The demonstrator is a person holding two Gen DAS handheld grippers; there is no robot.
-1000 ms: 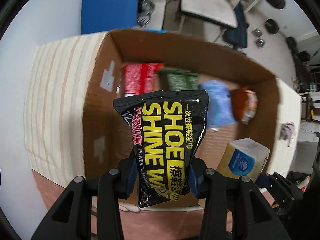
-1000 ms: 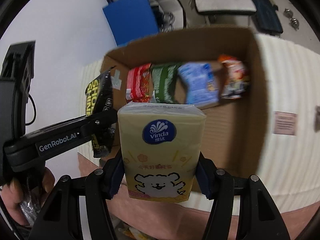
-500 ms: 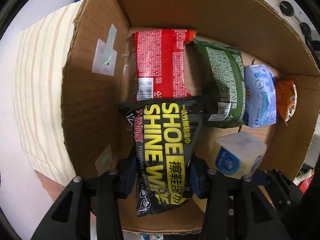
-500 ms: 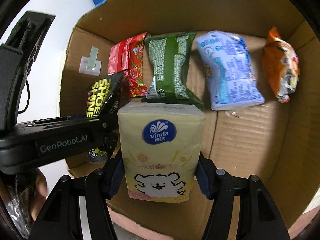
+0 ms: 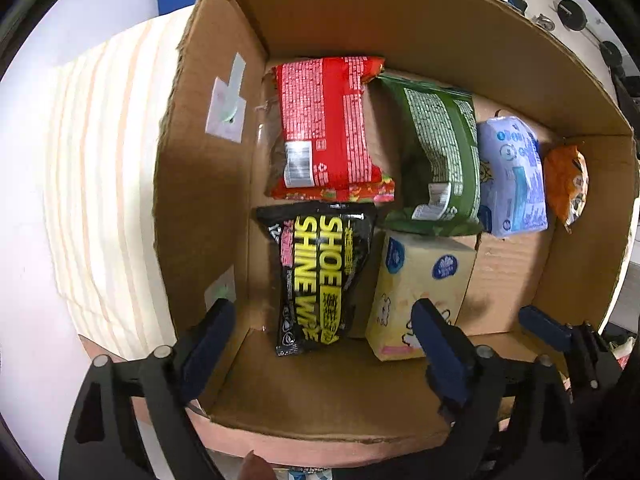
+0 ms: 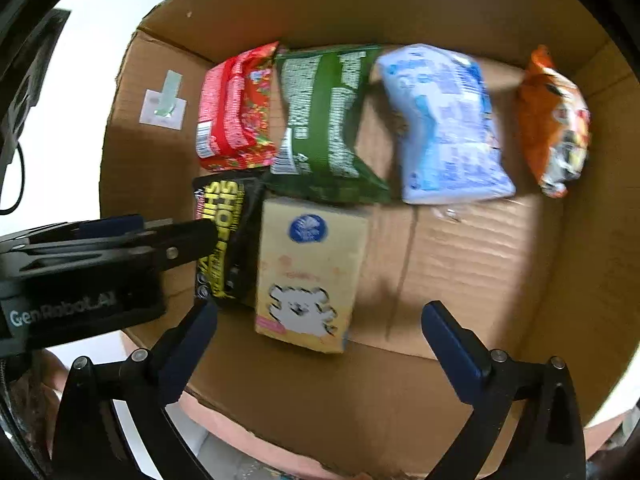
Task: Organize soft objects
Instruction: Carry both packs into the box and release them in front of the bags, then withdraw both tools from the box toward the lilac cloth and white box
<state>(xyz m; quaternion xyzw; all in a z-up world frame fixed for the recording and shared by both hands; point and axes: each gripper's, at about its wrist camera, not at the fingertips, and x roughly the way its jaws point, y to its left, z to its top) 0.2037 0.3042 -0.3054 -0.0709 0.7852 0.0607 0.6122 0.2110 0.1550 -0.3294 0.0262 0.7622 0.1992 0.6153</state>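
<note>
- The left gripper (image 5: 322, 338) hangs above the near edge of the open brown cardboard box (image 5: 420, 16), its 2 blue-padded fingers (image 5: 208, 336) spread wide with nothing between them.
- The right gripper (image 6: 320, 340) is likewise wide apart and holds nothing.
- The black shoe-shine wipes packet with yellow lettering (image 5: 320, 276) lies flat on the box floor by the left wall.
- Touching its right side lies the pale yellow tissue pack with a blue round logo and white cartoon bear (image 6: 308, 272).
- Along the far wall sit 4 more soft packs in a row: a red snack bag (image 5: 328, 128), a green bag (image 5: 436, 156), a light blue pack (image 6: 444, 124) and an orange bag (image 6: 554, 120).
- The box rests on a cream striped cloth (image 5: 92, 180).
</note>
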